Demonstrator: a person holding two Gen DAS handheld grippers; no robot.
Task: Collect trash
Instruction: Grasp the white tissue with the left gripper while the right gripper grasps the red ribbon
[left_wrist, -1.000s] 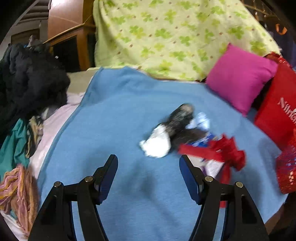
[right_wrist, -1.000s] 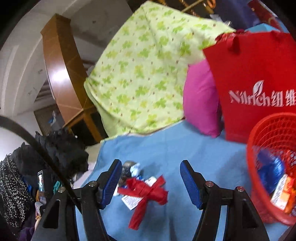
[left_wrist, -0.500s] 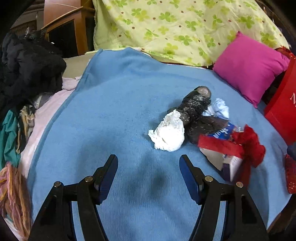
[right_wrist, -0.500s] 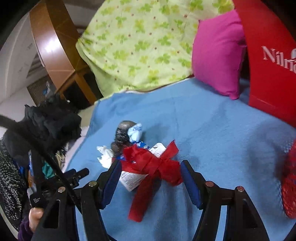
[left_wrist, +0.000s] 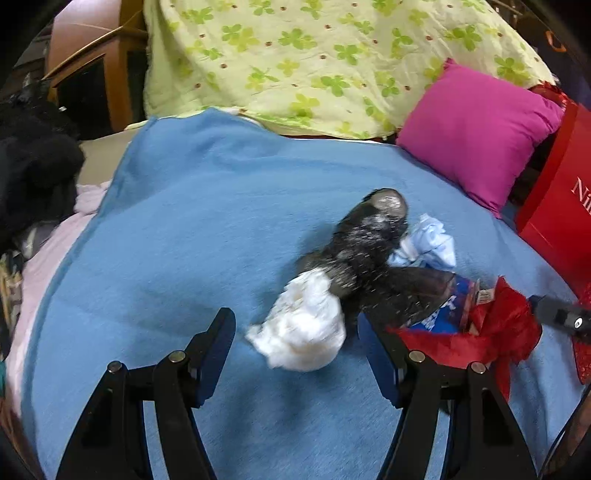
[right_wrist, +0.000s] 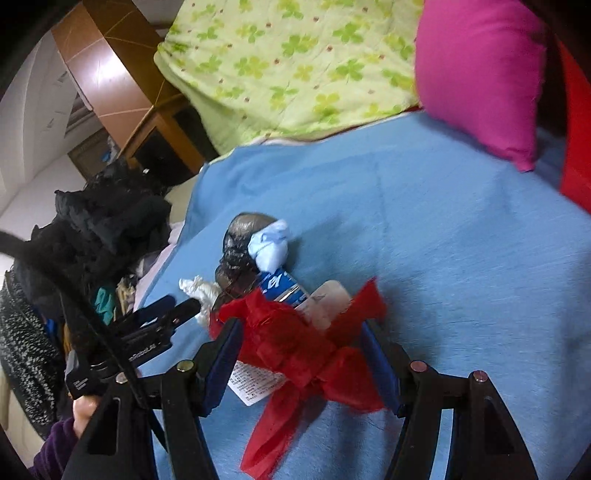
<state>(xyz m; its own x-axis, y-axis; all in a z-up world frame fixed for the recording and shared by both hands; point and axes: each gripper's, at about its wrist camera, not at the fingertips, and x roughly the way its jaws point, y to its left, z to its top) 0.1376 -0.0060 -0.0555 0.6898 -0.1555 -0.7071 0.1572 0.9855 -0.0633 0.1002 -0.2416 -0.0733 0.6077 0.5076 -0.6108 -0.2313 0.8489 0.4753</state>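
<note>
Trash lies in a heap on the blue blanket (left_wrist: 192, 229). A white crumpled tissue (left_wrist: 303, 328) sits between the fingertips of my left gripper (left_wrist: 295, 332), which is open, its pads clear of the tissue. Behind it lie a black crumpled plastic bag (left_wrist: 369, 236), a light blue paper wad (left_wrist: 428, 243) and a blue wrapper (left_wrist: 450, 306). In the right wrist view a red ribbon bow (right_wrist: 295, 343) on a white labelled packet (right_wrist: 255, 384) fills the gap of my right gripper (right_wrist: 299, 332), which stands open around it.
A pink cushion (left_wrist: 476, 129) and a green clover quilt (left_wrist: 314, 55) line the back. A red shopping bag (left_wrist: 554, 206) stands at the right, with a red basket's edge (left_wrist: 581, 354) below it. Dark clothes (left_wrist: 33, 170) pile up on the left.
Both grippers have come forward and down onto the heap. The tissue now lies between the left fingers and the red bow between the right ones. The red basket has left the right view.
</note>
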